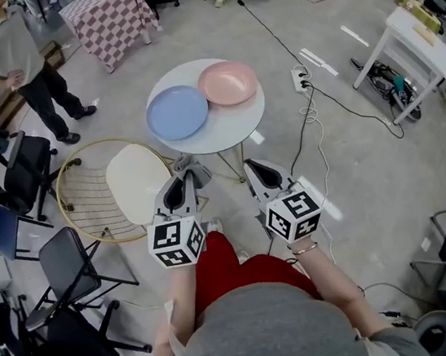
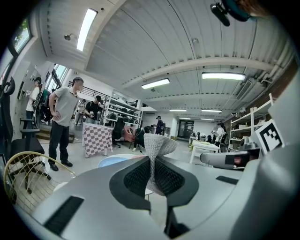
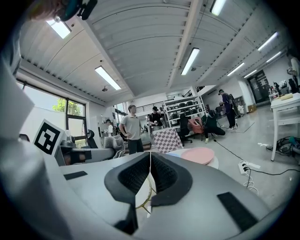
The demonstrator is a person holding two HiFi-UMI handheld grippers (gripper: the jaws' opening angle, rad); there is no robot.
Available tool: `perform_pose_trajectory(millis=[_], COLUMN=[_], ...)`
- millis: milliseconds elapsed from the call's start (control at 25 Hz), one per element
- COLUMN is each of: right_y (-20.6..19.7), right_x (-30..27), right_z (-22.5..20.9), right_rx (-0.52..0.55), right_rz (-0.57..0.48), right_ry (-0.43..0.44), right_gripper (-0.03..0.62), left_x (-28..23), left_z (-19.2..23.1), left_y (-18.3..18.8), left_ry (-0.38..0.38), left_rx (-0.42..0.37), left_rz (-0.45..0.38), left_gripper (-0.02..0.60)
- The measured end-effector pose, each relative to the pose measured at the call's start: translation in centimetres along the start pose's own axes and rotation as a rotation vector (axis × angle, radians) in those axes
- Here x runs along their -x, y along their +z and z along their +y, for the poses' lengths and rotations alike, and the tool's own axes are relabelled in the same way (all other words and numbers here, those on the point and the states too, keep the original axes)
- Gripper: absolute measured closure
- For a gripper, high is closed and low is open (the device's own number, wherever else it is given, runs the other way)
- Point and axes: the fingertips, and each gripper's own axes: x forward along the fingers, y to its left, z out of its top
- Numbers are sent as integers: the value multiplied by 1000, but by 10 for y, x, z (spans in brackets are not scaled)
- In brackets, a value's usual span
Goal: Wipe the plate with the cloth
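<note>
A blue plate point(image 1: 177, 112) and a pink plate point(image 1: 228, 83) lie side by side on a small round white table point(image 1: 224, 130). My left gripper point(image 1: 183, 180) is held near the table's front edge, shut on a grey cloth point(image 1: 192, 169). In the left gripper view the cloth point(image 2: 157, 146) sticks up pinched between the jaws. My right gripper point(image 1: 257, 174) hangs beside it, shut on nothing. In the right gripper view the pink plate point(image 3: 198, 155) shows ahead on the table.
A round wire-frame chair with a cream seat point(image 1: 109, 189) stands left of the table. Black office chairs point(image 1: 63, 269) crowd the left side. A power strip point(image 1: 301, 80) and cable lie on the floor at right. A person point(image 1: 22, 65) stands at far left by a checkered table point(image 1: 110, 18).
</note>
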Motion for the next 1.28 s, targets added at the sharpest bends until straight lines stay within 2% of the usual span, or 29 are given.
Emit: perform_pose_trajectory(millis=[240,520,760,1040,1280], right_y=[6,11,22,39,44], right_x=[-23,-74,-139,-220,-269], right_z=[-13,-44,-68,-100,-118], right_rx=[2,-19,-25,-47,-55], right_rz=[-5,17,39,64,88], right_ry=[-19,-31,-35,-71,-93], right_gripper=[565,565,565,565,565], left_x=[-28,-86,-145,-213,-254], left_z=[14,40,86,138,167], left_y=[3,7,13,22,20], left_ry=[-9,-22,-18,-22,-27], left_rx=[2,12,43,44,52], left_rz=[9,28,51,101,141], left_gripper=[549,549,549,549,549])
